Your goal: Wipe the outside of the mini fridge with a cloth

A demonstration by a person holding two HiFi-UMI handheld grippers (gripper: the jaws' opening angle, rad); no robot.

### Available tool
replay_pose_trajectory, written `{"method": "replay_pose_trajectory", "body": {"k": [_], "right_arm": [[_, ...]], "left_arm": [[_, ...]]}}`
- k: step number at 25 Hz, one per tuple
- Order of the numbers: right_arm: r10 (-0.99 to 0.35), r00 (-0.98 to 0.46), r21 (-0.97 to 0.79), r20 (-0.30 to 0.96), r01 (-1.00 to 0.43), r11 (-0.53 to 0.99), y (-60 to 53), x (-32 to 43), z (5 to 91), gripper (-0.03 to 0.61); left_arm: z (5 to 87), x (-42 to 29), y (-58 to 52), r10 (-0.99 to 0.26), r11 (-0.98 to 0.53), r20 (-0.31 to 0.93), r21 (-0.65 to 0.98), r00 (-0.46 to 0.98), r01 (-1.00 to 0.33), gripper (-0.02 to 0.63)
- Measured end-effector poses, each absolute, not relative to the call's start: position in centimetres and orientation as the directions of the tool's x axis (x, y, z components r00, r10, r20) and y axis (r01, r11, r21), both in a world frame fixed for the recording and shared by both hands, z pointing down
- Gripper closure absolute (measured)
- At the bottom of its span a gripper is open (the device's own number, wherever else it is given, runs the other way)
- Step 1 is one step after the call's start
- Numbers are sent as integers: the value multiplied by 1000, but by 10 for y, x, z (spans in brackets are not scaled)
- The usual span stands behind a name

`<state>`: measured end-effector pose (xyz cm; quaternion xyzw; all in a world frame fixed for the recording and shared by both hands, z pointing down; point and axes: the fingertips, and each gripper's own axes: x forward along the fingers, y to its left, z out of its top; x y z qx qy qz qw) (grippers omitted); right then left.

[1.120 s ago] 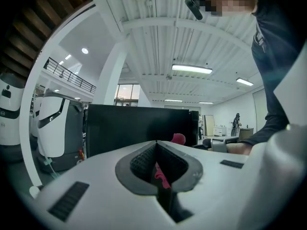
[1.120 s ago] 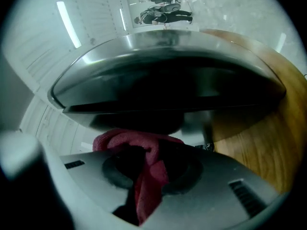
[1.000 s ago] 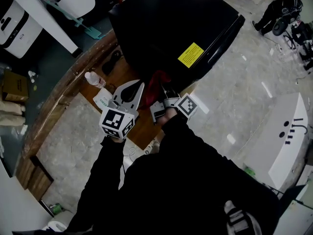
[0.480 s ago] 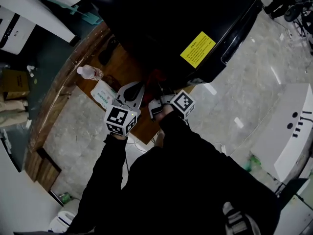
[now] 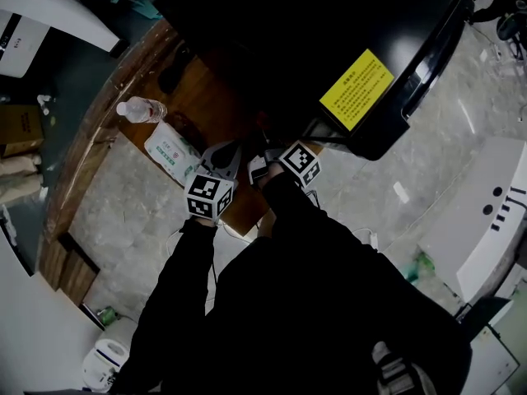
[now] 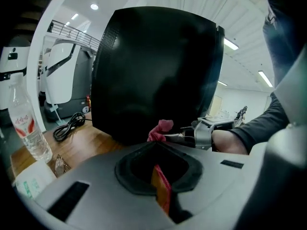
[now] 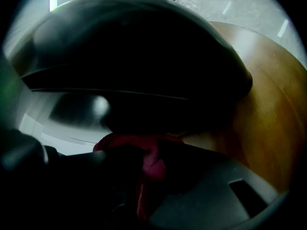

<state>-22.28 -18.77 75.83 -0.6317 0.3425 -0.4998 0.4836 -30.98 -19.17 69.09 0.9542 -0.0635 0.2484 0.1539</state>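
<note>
The black mini fridge [image 5: 313, 31] with a yellow label [image 5: 365, 89] stands on the wooden table [image 5: 202, 105]. My right gripper [image 5: 262, 156] is shut on a red cloth [image 6: 160, 130], held against the fridge's lower side wall near the table top. The right gripper view shows the cloth [image 7: 136, 142] bunched between the jaws of the right gripper [image 7: 144, 152], just under the dark fridge [image 7: 144, 56]. In the head view the cloth is lost in shadow. My left gripper [image 5: 226, 151] hovers beside it, shut and holding nothing; the same left gripper [image 6: 156, 145] points at the fridge [image 6: 153, 75].
A water bottle [image 5: 140, 110] and a pack of wipes [image 5: 173, 153] lie on the table left of my grippers, and a black cable [image 6: 72, 125] coils by the fridge. The table's front edge [image 5: 247, 220] is right below my hands. White machines [image 5: 486, 220] stand on the floor.
Both grippers have closed in on the fridge's lower side and the view has shifted toward it. The red cloth, plain in the head view a second ago, is now in shadow.
</note>
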Motion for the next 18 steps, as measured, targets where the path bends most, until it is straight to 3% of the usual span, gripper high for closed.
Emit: {"method": "replay_pose_trajectory", "body": {"k": [7, 10, 14, 18], "right_arm": [[-916, 236, -933, 323, -83, -351, -191, -224, 790, 486], [-943, 137, -919, 302, -219, -327, -196, -250, 766, 486], [-977, -18, -891, 212, -414, -186, -196, -290, 693, 485], [-980, -80, -702, 183, -708, -73, -175, -310, 604, 486]], "left_arm": [[685, -328, -192, -85, -936, 490, 260, 867, -239, 609], [663, -348, -190, -108, -945, 479, 223, 871, -240, 609], [619, -373, -183, -119, -950, 428, 213, 896, -228, 609], [570, -395, -175, -133, -955, 363, 203, 922, -218, 609]]}}
